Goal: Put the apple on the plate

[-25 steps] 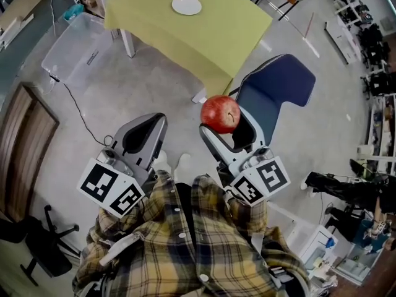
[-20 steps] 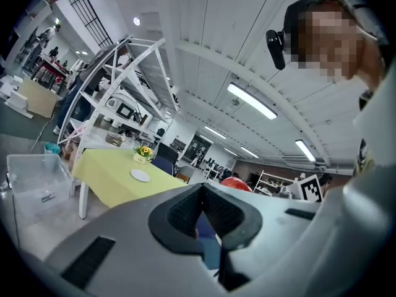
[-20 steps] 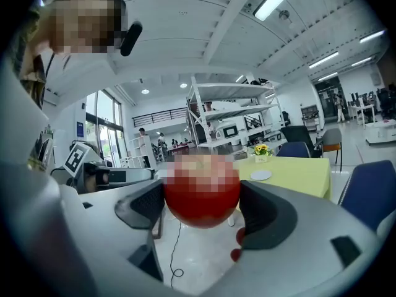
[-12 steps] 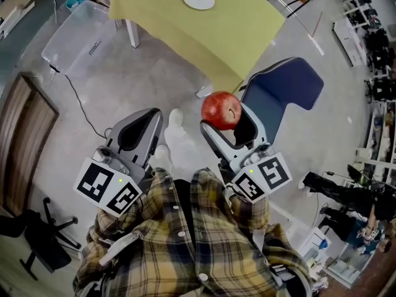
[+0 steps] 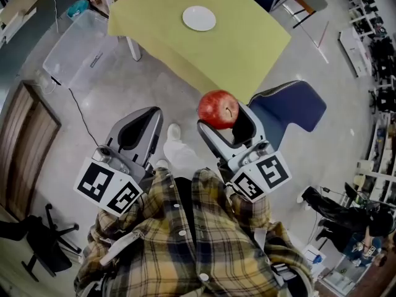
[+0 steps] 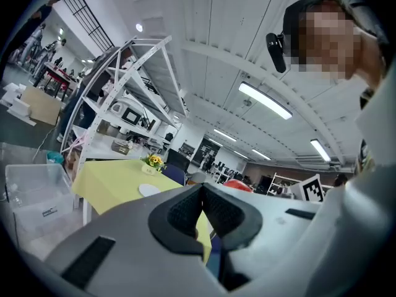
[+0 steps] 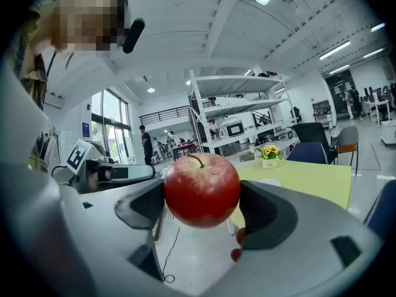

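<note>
My right gripper (image 5: 220, 115) is shut on a red apple (image 5: 218, 108), held above the floor just short of the table's near corner. In the right gripper view the apple (image 7: 202, 190) sits upright between the two dark pads (image 7: 265, 212), stem up. A small white plate (image 5: 199, 18) lies on the yellow-green table (image 5: 247, 48), far ahead of the apple; it also shows as a pale disc (image 6: 150, 190) in the left gripper view. My left gripper (image 5: 137, 127) hangs over the floor to the apple's left, its jaws pressed together with nothing between them (image 6: 202, 212).
A blue chair (image 5: 291, 107) stands right of the apple, beside the table's corner. A clear plastic bin (image 5: 74, 45) sits on the floor left of the table. A cable (image 5: 80, 113) trails over the floor. A small vase of yellow flowers (image 7: 270, 154) stands on the table's far side.
The table and plate have drawn nearer in the head view as the person stepped forward. The apple stays gripped in the right gripper; the left gripper stays shut.
</note>
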`<state>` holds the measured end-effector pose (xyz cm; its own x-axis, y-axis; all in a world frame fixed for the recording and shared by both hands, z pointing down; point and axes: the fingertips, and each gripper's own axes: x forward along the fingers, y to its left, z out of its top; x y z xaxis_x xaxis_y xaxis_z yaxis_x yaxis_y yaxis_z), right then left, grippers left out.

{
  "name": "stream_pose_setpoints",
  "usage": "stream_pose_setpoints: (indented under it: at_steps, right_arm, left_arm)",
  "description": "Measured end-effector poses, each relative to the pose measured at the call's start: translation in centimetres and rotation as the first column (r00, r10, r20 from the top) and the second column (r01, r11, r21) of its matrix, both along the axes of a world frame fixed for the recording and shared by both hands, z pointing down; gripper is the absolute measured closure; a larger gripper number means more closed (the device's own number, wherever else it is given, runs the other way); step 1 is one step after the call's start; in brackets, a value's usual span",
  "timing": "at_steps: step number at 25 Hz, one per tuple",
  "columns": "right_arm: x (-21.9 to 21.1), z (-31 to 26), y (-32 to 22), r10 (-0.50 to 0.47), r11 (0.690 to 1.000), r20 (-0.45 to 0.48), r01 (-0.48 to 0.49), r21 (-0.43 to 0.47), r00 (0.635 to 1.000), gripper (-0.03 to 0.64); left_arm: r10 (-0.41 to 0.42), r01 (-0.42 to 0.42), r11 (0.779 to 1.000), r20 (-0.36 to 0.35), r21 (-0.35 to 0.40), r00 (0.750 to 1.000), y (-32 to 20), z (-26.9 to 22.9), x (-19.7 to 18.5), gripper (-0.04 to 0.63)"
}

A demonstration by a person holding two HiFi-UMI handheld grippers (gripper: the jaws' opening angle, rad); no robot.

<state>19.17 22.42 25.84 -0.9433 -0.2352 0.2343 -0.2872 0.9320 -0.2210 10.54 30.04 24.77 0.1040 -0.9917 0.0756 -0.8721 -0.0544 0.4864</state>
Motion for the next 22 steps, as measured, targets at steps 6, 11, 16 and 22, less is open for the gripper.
stream_pose_setpoints:
  at_steps: [6,11,16,22]
  right_arm:
    - [-1.5,-0.7,-6.1,0.001,1.0,-0.003,-0.001,0.02,1.0,0.253]
    - [-1.6,-0.5,-10.2,-0.001,0.999,-0.007,0.002,0.038,1.0,0.253]
    - [-1.2,-0.3,-12.5,-0.005,0.999,-0.01,0.005,0.043,1.0,0.253]
    - [-0.9,-0.1,-14.3,0.002,1.0,0.01,-0.003,0.027,1.0,0.253]
  left_arm:
    - [0.016,-0.016,1.0,0.014,0.01,1.0,-6.6,-0.8,-1.4,0.589]
    - [0.04,-0.041,0.999,0.025,0.017,0.999,-11.3,-0.9,-1.2,0.589]
    - [0.052,-0.053,0.998,0.033,0.018,0.998,-13.9,-1.0,-0.7,0.588]
    - [0.04,-0.04,0.999,0.051,0.011,0.998,-15.6,-1.0,-1.1,0.589]
